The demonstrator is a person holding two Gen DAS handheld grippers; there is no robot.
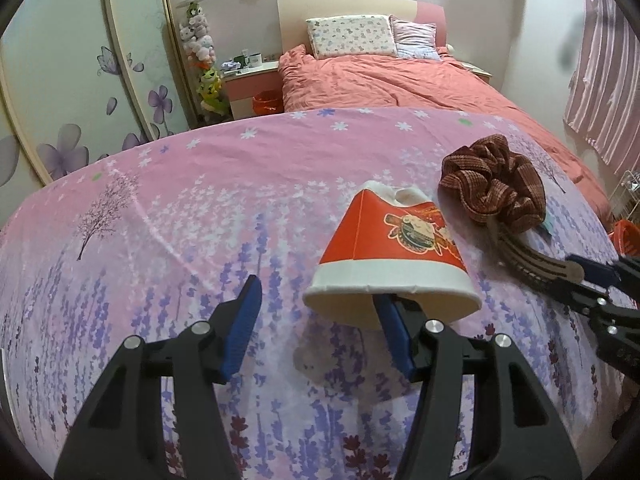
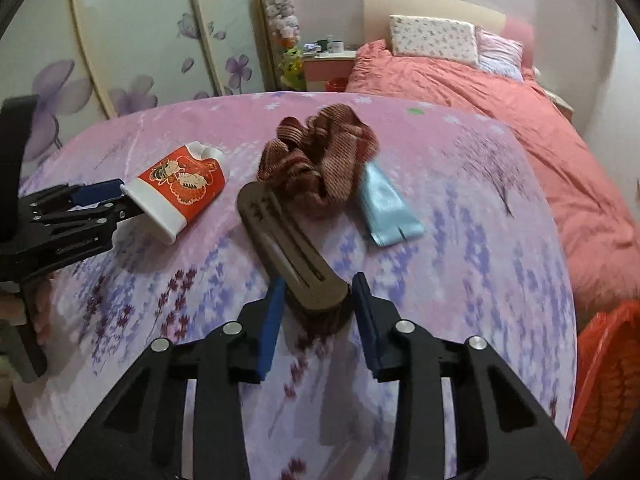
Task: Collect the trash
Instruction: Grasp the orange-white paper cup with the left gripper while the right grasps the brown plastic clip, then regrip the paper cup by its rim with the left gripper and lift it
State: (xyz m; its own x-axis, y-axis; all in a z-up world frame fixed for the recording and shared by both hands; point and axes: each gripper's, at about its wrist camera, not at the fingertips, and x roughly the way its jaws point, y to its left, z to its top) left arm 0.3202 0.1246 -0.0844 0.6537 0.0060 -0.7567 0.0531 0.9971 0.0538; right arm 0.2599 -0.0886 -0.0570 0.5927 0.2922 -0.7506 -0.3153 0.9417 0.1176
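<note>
The likeliest slip is on the right: the right gripper (image 2: 319, 312) has its jaws drawn narrow around the rounded near end of a flat brown slotted hair clip (image 2: 289, 246), and the pads seem to be on its sides. That grip is short and at the very tip. The clip carries a bulky brown ribbed fabric scrunchie (image 2: 320, 162) at its far end, so on lifting the weight could lever the clip out of the jaws or swing it sideways. Whether this hair piece is trash at all is doubtful; picking it up may be a wrong choice, judged from the task alone.

On the left, the left gripper (image 1: 320, 332) stands about half open, with only 1 finger inside the mouth of a red and white printed paper cup (image 1: 390, 256) lying on its side on the pink and purple floral bedsheet (image 1: 180, 208). The other finger is well clear of the cup wall, so nothing is pinched; raising the hand now could let the cup slide off.

A pale blue foil sachet (image 2: 386, 210) lies flat just beside the scrunchie, partly tucked under it and beyond both grippers. An orange plastic basket (image 2: 604, 380) shows at the right edge, below the bed.
</note>
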